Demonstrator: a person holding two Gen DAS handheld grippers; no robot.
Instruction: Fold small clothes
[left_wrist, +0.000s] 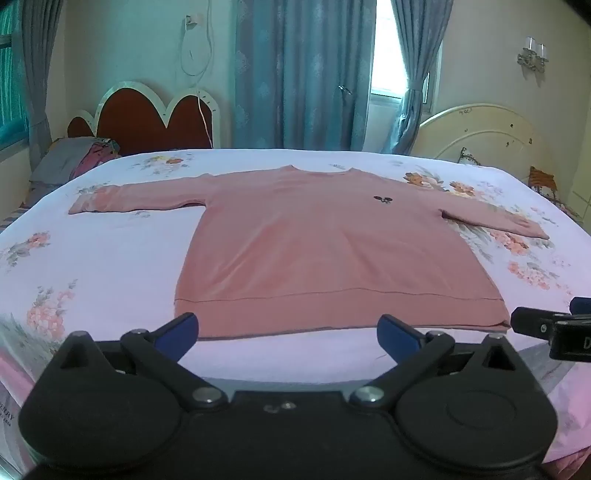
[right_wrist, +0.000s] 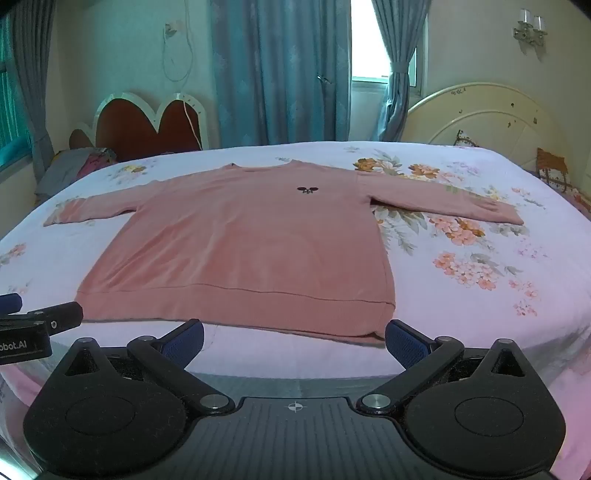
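Note:
A pink long-sleeved sweater (left_wrist: 325, 243) lies flat on the floral bed sheet (left_wrist: 110, 266), front up, both sleeves spread out, hem toward me. A small dark emblem (left_wrist: 382, 199) sits on its chest. My left gripper (left_wrist: 288, 334) is open and empty, just short of the hem. The sweater also shows in the right wrist view (right_wrist: 251, 251). My right gripper (right_wrist: 293, 338) is open and empty at the hem's right part. Each gripper shows at the edge of the other's view: the right one (left_wrist: 546, 326), the left one (right_wrist: 33, 325).
The bed has a cream headboard (left_wrist: 487, 136) at the right. A second bed with a red headboard (left_wrist: 147, 122) and a pillow (left_wrist: 74, 162) stands at the left. Blue curtains (left_wrist: 295, 74) and a window are behind.

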